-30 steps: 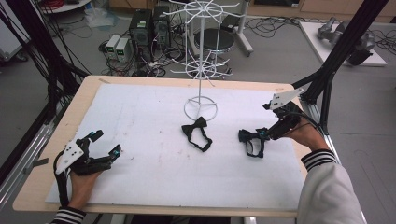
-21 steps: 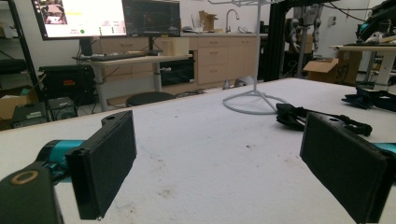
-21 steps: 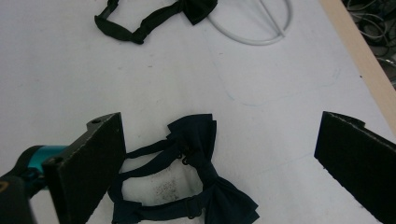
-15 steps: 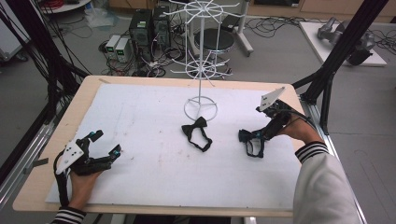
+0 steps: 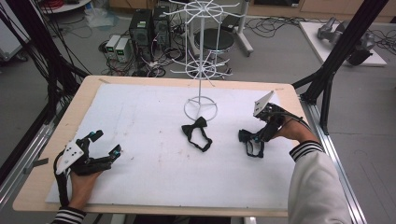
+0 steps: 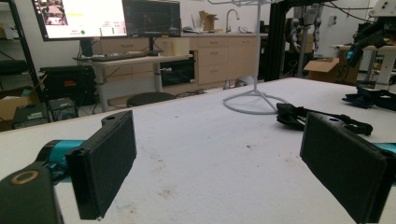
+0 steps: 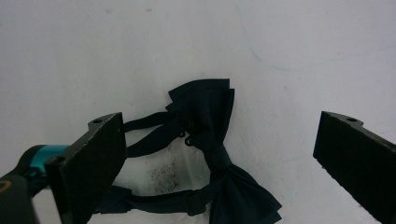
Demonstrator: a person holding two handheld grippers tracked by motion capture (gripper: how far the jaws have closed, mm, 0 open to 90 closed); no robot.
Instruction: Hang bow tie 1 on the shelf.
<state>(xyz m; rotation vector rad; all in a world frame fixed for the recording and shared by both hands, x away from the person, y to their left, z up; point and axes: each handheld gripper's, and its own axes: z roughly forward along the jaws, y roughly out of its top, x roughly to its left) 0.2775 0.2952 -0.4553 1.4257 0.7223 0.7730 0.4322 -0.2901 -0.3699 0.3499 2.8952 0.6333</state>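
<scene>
Two black bow ties lie on the white mat. One bow tie (image 5: 196,133) rests in the middle, just in front of the rack's base; in the left gripper view this bow tie (image 6: 303,116) lies ahead to the right. The other bow tie (image 5: 254,151) lies at the right, and my right gripper (image 5: 254,136) points steeply down over it, open. In the right gripper view that bow tie (image 7: 210,154) sits on the mat between the spread jaws of my right gripper (image 7: 224,158), untouched. My left gripper (image 5: 106,142) rests open near the front left, nothing between its jaws (image 6: 224,163).
A white wire display rack (image 5: 201,70) stands at the back middle of the mat, its ring base (image 6: 254,100) on the surface. The wooden table edge (image 5: 154,212) runs along the front. Black frame posts (image 5: 334,60) rise at the right.
The right hand has swung left and tipped its gripper more steeply down over the right bow tie. The left gripper and both bow ties have stayed put.
</scene>
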